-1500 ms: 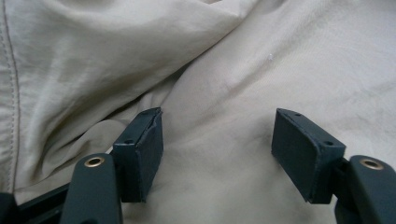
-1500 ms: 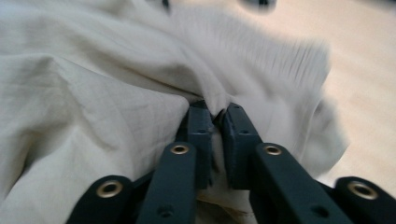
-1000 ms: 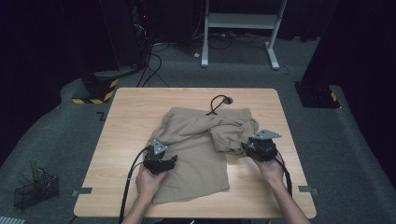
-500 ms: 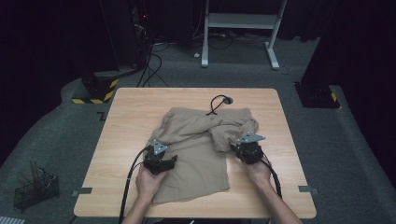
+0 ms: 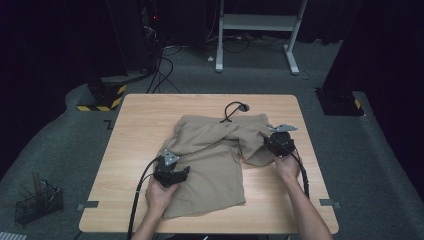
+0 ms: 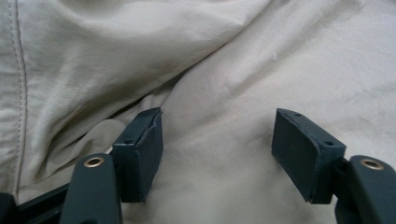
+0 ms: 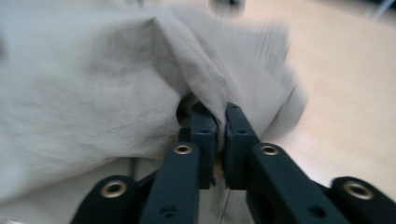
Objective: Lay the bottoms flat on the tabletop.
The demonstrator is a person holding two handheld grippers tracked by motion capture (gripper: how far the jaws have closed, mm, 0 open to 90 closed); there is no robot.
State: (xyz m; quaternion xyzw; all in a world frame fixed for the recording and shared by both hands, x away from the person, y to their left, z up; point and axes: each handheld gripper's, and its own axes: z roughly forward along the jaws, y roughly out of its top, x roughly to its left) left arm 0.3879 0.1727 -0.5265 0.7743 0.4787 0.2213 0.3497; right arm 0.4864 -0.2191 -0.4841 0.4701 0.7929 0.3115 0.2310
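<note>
right gripper (image 7: 220,125): black hard-plastic jaws with brass-coloured rivets, pressed together on a thin fold of the tan garment, which rises in a sharp peaked ridge from between them; in the high view it sits at the garment's right edge (image 5: 280,142), a grey three-cornered plate on top.
left gripper (image 6: 217,149): jaws spread wide apart, flat matte rectangular pads with small screw holes, resting down on the cloth with bare fabric between them; in the high view it lies on the garment's lower left part (image 5: 170,172).
tan garment (image 5: 215,155): thin woven cloth, smooth with a faint sheen, lying on the middle of the table; the lower panel spreads fairly flat toward the near edge, the upper part is bunched in soft folds.
garment surface, close up (image 6: 224,60): shallow creases run diagonally; a stitched seam runs down the left side.
table (image 5: 140,120): light wood-grain top, rectangular with rounded corners.
black cable (image 5: 232,109): a thin curl lying on the table at the garment's far edge.
hands: right hand (image 5: 286,164) and left hand (image 5: 160,195) each grip the back of their gripper, forearms coming from the near edge.
floor: dark grey carpet; a black wire basket (image 5: 37,202) stands at lower left.
</note>
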